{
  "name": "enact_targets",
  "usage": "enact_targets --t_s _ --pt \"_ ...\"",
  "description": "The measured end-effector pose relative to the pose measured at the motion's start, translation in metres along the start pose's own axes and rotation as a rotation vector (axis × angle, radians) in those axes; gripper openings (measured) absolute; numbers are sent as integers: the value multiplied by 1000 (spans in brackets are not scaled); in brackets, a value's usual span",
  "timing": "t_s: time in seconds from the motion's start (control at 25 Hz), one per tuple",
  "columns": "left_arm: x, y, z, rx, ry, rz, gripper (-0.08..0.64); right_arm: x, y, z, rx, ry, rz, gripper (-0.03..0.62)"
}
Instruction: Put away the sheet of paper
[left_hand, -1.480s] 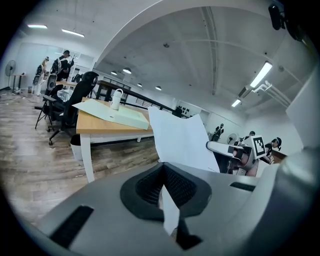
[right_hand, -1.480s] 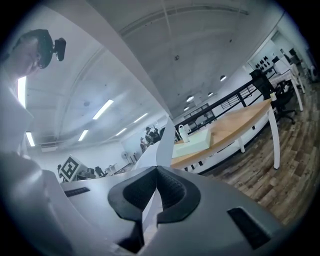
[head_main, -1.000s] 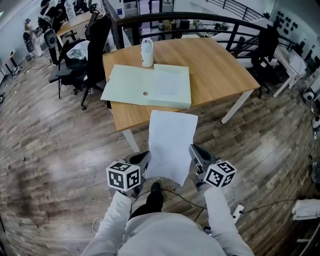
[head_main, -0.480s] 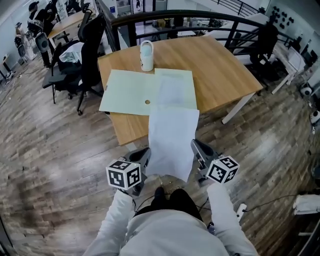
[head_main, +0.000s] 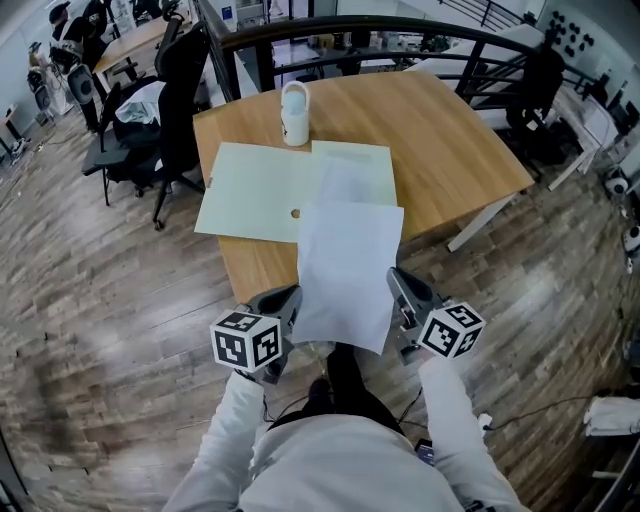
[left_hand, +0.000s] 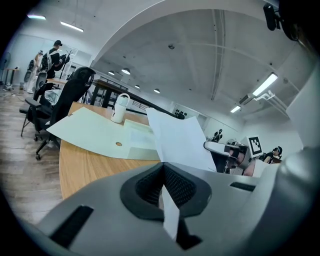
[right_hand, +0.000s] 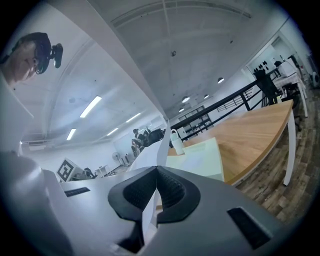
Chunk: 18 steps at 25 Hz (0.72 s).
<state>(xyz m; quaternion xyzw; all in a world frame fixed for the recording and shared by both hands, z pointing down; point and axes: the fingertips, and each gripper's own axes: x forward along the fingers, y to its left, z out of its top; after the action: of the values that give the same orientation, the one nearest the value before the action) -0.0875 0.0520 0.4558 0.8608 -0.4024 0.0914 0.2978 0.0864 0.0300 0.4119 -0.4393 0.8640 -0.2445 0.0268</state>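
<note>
The left gripper is closed on the near left edge of the sheet of paper; the right gripper is clamped on the near right edge; the sheet passes between both pairs of pads. The sheet spans the gap between the grippers, off the near edge of the table; its far edge reaches over the near edge of the open pale green folder. The folder lies flat on the near left part of the table; a white bottle stands at the folder's far edge; a black office chair stands beyond the left edge.
</note>
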Motion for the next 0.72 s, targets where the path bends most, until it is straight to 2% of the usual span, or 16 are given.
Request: enact_targets --t_s 0.72 --pt "104 46 95 -26 -40 83 17 104 -92 85 -10 11 84 28"
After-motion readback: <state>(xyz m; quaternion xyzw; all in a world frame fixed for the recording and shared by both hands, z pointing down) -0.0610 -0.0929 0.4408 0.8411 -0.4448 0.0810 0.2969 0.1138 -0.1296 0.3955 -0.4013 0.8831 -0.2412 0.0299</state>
